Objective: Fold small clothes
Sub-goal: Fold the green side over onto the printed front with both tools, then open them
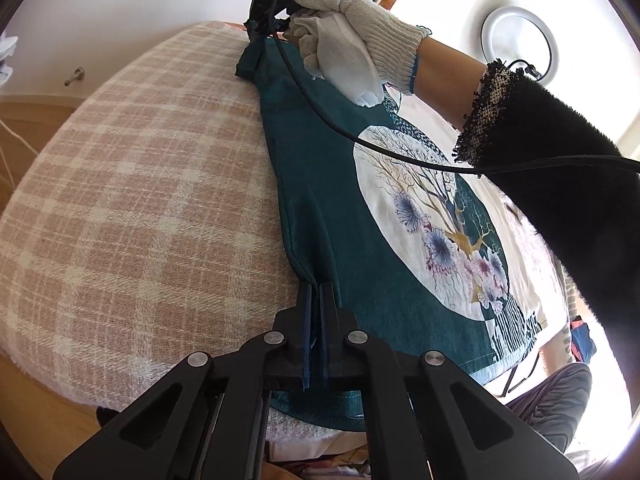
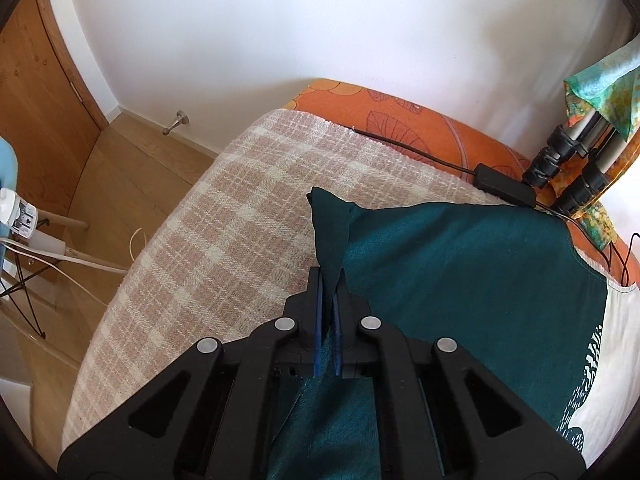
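A dark teal cloth (image 1: 320, 168) with a white round tree-and-flower print lies on a pink and cream plaid blanket (image 1: 140, 184). My left gripper (image 1: 316, 286) is shut on the cloth's near edge. My right gripper (image 1: 260, 28), held by a white-gloved hand (image 1: 360, 20), is shut on the far corner of the same edge. In the right wrist view my right gripper (image 2: 330, 276) pinches a raised fold of the teal cloth (image 2: 440, 264), with the corner standing up past the fingertips.
The plaid blanket (image 2: 224, 216) covers an orange patterned mattress (image 2: 400, 120). A black power adapter (image 2: 504, 188) and cable lie at the far edge beside tripod legs (image 2: 560, 160). Wooden floor, a door and white cables are at the left.
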`<state>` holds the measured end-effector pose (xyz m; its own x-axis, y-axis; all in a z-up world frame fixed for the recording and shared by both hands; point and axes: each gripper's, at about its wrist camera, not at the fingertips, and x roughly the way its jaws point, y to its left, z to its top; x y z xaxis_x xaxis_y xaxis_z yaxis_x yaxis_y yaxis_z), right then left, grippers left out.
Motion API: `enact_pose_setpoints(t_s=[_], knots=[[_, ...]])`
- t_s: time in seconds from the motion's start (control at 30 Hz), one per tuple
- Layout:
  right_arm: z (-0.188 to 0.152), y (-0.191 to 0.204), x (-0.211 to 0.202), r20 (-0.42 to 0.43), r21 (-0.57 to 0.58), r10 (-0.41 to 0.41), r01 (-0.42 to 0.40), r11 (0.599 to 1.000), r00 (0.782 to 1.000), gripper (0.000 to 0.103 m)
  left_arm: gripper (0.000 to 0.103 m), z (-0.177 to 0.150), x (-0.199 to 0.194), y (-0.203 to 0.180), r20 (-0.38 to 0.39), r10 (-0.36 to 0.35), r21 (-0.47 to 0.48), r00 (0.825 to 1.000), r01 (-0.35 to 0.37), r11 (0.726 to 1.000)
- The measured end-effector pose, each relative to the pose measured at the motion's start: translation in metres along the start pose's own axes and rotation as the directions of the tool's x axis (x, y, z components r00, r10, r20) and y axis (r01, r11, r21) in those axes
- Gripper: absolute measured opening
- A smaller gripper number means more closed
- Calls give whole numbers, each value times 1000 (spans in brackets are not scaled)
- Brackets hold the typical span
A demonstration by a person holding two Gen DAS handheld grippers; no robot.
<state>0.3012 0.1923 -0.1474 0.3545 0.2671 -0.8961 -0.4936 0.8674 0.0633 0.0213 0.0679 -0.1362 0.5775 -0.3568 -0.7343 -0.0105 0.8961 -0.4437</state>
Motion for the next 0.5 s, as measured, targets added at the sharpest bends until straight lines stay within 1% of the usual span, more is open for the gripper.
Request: enact_pose_setpoints(t_s=[0.17,0.27,0.43,0.5], knots=[[-1,-23,-25,40,31,7,-9,999,999,5,2,0,-4,-8,13,-13,19,1000,13,1000],[-7,-40,-40,59,65,15,-19,998,998,5,2,0,-7,-17,24,-17,43,1000,16,999],[-20,-81,-63,94,133,39,-51,990,995,5,1,1,-5,-39,27,-40,99,999,37,994],[-28,-101,-67,97,172,50,-66,983,994,5,1,0,-2,-50,16,-54,122,998,51,991]])
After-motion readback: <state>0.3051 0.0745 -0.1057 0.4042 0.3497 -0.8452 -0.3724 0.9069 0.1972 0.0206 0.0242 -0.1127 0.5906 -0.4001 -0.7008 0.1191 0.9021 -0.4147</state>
